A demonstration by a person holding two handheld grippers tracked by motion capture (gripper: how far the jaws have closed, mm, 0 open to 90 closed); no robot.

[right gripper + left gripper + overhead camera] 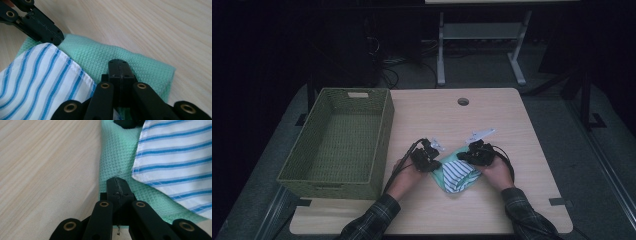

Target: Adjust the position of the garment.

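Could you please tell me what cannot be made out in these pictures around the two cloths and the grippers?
- High view: the jaws of the left gripper and right gripper are too small and dark to read.
- Left gripper view: the striped cloth runs off the right edge and covers part of the green cloth.
- Right gripper view: whether the shut jaws pinch the green cloth; they hide it.

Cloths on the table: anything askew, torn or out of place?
Nothing torn. The striped cloth lies crooked across the green cloth, covering part of it. Both the left gripper and right gripper are shut on the green cloth. The basket sits beside them.
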